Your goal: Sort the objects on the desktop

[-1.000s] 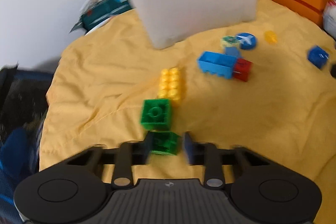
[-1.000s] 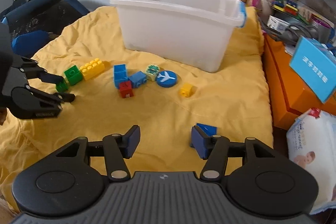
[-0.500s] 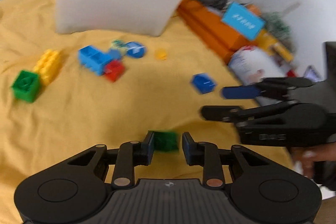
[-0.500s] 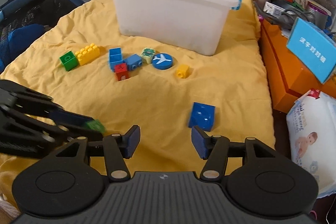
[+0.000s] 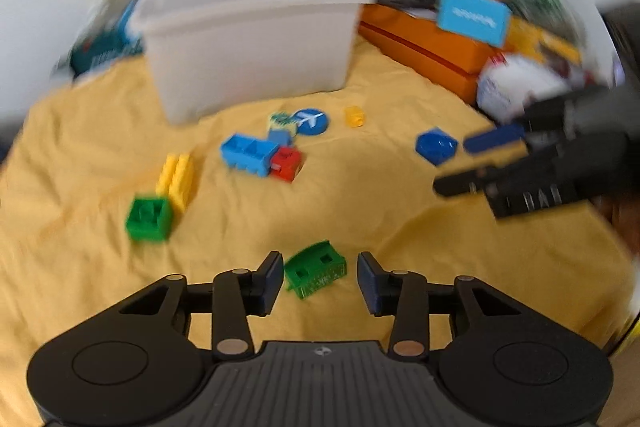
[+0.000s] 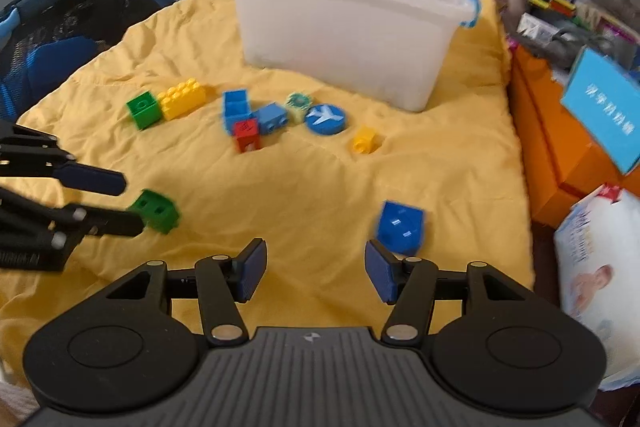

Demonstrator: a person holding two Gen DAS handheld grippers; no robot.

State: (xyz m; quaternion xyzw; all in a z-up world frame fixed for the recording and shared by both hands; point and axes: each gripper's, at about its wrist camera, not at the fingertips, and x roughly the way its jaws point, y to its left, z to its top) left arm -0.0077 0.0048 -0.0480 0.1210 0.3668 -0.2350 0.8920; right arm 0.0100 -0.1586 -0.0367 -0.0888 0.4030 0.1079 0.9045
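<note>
Left tongs (image 5: 320, 277): just opened, green brick (image 5: 316, 269) loose between pads | right tongs (image 6: 316, 273): spread, empty; blue piece (image 6: 400, 227) at your 1 o'clock, nearest.

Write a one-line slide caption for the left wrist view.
Left gripper, jaws just opened, releases a green brick onto the yellow cloth.

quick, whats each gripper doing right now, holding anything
left gripper: open, jaws have just been opening, small green brick loose between them, not gripped.
right gripper: open, holding nothing.
</note>
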